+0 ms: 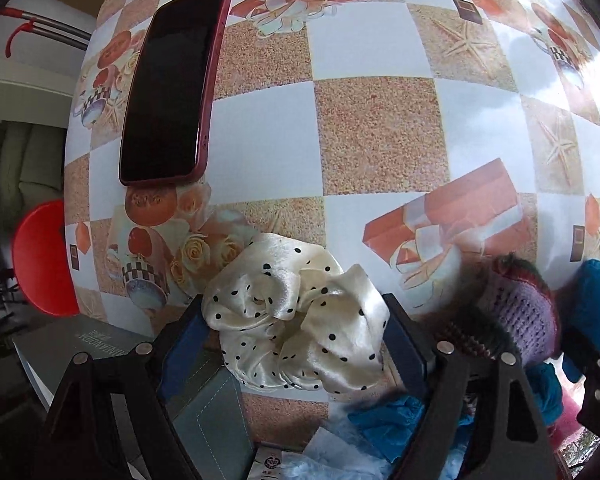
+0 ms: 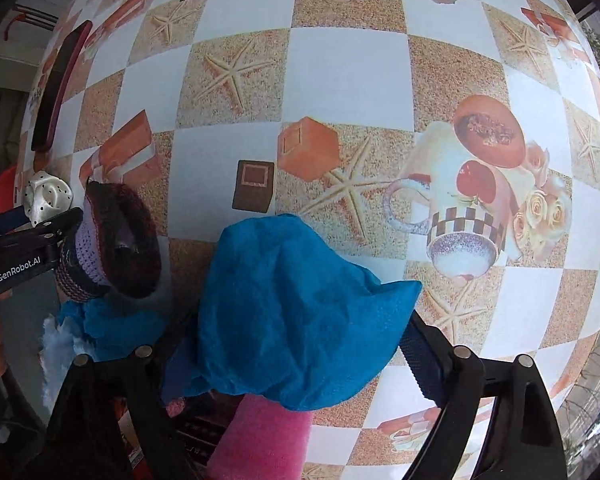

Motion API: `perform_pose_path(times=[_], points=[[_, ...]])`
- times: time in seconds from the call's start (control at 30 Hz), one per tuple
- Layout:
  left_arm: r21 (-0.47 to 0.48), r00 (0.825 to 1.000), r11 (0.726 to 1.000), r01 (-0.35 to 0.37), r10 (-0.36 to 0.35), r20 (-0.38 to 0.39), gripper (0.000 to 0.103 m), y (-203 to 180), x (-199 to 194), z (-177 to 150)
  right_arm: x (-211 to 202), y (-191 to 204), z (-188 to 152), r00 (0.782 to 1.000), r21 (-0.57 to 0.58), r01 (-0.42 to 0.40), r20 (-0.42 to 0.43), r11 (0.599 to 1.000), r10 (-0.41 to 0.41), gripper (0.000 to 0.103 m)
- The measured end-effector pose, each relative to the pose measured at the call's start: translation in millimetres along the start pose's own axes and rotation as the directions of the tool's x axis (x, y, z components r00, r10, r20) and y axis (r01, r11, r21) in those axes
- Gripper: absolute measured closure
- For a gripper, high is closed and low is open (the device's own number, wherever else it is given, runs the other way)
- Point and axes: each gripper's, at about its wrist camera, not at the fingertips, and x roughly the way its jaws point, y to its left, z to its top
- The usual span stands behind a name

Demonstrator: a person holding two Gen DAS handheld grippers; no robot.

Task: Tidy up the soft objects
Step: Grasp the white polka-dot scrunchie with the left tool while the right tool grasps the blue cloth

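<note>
In the left wrist view my left gripper [image 1: 296,320] is shut on a cream satin scrunchie with black dots [image 1: 296,320], which bulges between the two fingers just above the table. In the right wrist view my right gripper [image 2: 296,332] is shut on a crumpled blue fabric piece [image 2: 296,312], held over the table. A purple and dark knitted piece [image 2: 112,240] lies between the two grippers; it also shows in the left wrist view [image 1: 528,316]. The scrunchie shows small at the left of the right wrist view [image 2: 48,196].
A dark phone in a red case [image 1: 172,88] lies on the patterned tablecloth [image 1: 380,136] at far left. A pink sponge [image 2: 260,436], more blue fabric [image 1: 388,424] and a grey book [image 1: 212,412] lie near the front edge. A red stool [image 1: 40,260] stands beside the table.
</note>
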Motion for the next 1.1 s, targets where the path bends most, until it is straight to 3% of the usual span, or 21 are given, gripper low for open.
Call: perform_pose_path(times=[0.07, 0.1, 0.13, 0.17, 0.27, 0.47, 0.73, 1.1], points=[[0.008, 1.000, 1.000, 0.016, -0.016, 0.003, 0.040, -2, -2, -1, -4, -1, 0, 1.000, 0.007, 0.014, 0.006, 1.000, -0.014, 0.045], [0.012, 1.000, 1.000, 0.013, -0.013, 0.002, 0.045, -6, -5, -1, -5, -1, 2, 1.000, 0.013, 0.004, 0.006, 1.000, -0.004, 0.049], [0.017, 1.000, 1.000, 0.001, -0.001, 0.001, 0.061, -7, -6, -1, -6, -3, 2, 1.000, 0.023, -0.013, 0.008, 1.000, 0.013, 0.057], [0.026, 1.000, 1.000, -0.012, 0.012, -0.001, 0.078, -9, -6, -2, -8, -5, 2, 1.000, 0.032, -0.026, 0.011, 0.999, 0.025, 0.058], [0.029, 1.000, 1.000, -0.002, 0.001, 0.029, 0.086, -7, -13, -6, -20, -14, -1, 0.998, 0.058, -0.039, 0.044, 0.998, 0.036, 0.063], [0.015, 0.991, 0.999, 0.033, -0.035, 0.131, 0.086, -5, -53, -25, -59, -23, -16, 0.987, 0.104, -0.108, 0.127, 0.989, 0.095, 0.063], [0.105, 0.956, 0.993, 0.058, -0.085, 0.280, 0.086, -7, -114, -72, -103, -14, -38, 0.969, 0.106, -0.167, 0.200, 0.980, 0.144, 0.062], [0.156, 0.932, 0.983, 0.101, -0.148, 0.331, 0.086, 11, -140, -136, -134, 10, -67, 0.953, 0.134, -0.152, 0.283, 0.979, 0.109, 0.062]])
